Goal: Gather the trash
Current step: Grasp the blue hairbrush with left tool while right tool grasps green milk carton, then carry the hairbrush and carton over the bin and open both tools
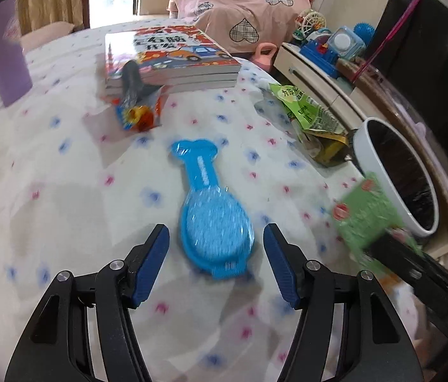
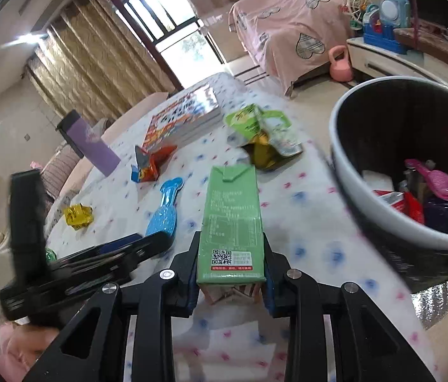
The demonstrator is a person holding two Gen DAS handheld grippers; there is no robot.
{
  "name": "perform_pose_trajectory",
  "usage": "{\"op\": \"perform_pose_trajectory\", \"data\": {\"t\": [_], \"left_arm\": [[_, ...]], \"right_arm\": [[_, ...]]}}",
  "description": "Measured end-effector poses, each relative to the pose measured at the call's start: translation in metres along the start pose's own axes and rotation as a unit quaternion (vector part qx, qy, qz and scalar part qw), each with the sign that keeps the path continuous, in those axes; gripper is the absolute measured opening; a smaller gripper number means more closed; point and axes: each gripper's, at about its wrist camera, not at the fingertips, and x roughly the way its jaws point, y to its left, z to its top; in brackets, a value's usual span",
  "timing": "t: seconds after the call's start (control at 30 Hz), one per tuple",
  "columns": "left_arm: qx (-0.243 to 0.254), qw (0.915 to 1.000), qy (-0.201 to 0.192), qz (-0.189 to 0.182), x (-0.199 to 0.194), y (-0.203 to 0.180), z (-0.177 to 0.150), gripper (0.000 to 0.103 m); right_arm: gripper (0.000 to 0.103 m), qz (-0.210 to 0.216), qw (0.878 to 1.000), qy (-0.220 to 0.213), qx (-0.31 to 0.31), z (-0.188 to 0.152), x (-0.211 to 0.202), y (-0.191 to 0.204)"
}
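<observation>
My right gripper (image 2: 231, 248) is shut on a green drink carton (image 2: 231, 219) and holds it above the table, left of the white trash bin (image 2: 345, 172). The carton (image 1: 367, 213) and the bin (image 1: 380, 172) also show at the right of the left wrist view. My left gripper (image 1: 216, 238) is open and empty, its fingers either side of the round end of a blue plastic brush (image 1: 211, 213), which lies on the flowered tablecloth (image 1: 65, 207). The brush (image 2: 163, 210) also shows in the right wrist view, with the left gripper's body at its near end.
A green snack bag (image 2: 259, 130), an orange wrapper (image 2: 149, 162), a yellow wrapper (image 2: 78, 215), a stack of books (image 2: 182, 114) and a purple box (image 2: 93, 146) lie on the table. The bin holds a pink scoop (image 2: 437, 180) and other trash. A toy shelf (image 1: 316, 60) stands behind.
</observation>
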Motion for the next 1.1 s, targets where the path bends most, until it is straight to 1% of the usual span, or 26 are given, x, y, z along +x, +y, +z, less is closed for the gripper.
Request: {"op": "perform_pose_trajectory", "data": {"t": [0.03,0.07,0.1,0.13,0.3,0.37,0.47,0.63,1.1], "left_arm": [[0.009,0.9999,-0.002,0.009,0.002,-0.004,0.001,0.062],[0.016,0.9998,-0.003,0.014,0.004,-0.006,0.002,0.054],[0.025,0.9994,-0.003,0.023,0.005,-0.009,0.003,0.049],[0.032,0.9991,-0.003,0.027,0.005,-0.010,0.003,0.047],[0.026,0.9996,-0.005,0.008,-0.003,-0.007,-0.006,0.047],[0.017,0.9998,-0.006,-0.006,-0.009,-0.005,-0.012,0.047],[0.009,0.9996,-0.005,-0.024,-0.019,-0.007,-0.023,0.047],[0.010,0.9988,-0.008,-0.047,-0.037,-0.016,-0.038,0.047],[0.037,0.9963,-0.028,-0.072,-0.066,-0.049,-0.042,0.047]], "right_arm": [[0.031,0.001,1.000,-0.002,0.002,0.000,-0.003,-0.002],[0.031,0.001,1.000,-0.004,0.003,0.001,-0.007,-0.004],[0.031,0.001,1.000,-0.007,0.004,0.001,-0.009,-0.005],[0.031,0.001,1.000,-0.009,0.005,0.001,-0.012,-0.007],[0.031,0.002,1.000,-0.015,0.013,-0.001,-0.018,-0.011],[0.031,0.001,1.000,-0.017,0.015,-0.002,-0.020,-0.013],[0.031,-0.001,1.000,-0.017,0.016,-0.004,-0.021,-0.014],[0.031,-0.003,1.000,-0.018,0.016,-0.010,-0.027,-0.017],[0.031,-0.009,0.999,-0.041,0.020,-0.015,-0.057,-0.024]]}}
